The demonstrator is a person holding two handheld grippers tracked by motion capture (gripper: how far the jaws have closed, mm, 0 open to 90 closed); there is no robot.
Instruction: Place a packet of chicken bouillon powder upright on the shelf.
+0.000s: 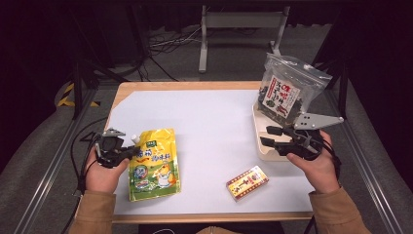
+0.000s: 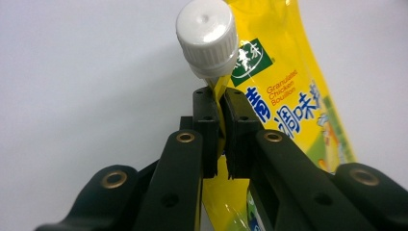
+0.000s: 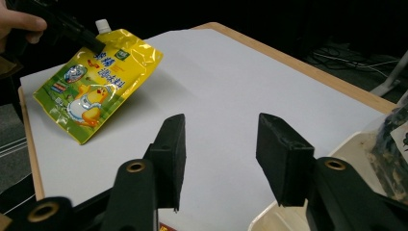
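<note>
The yellow bouillon pouch (image 1: 154, 164) is found at the near left of the table (image 1: 214, 122), its spout end lifted. It is clamped just under the white cap (image 2: 207, 36) by the left gripper (image 2: 220, 103). The right gripper (image 3: 220, 159) is held half-open with nothing between its jaws, near the tray (image 1: 265, 146).

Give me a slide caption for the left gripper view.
Left hand-held gripper clamped on the yellow spouted bouillon pouch just below its white ribbed screw cap, over the white table.

Left claw (image 2: 220, 103) clamped tight, right claw (image 3: 221, 144) jaws apart, level above the table
</note>
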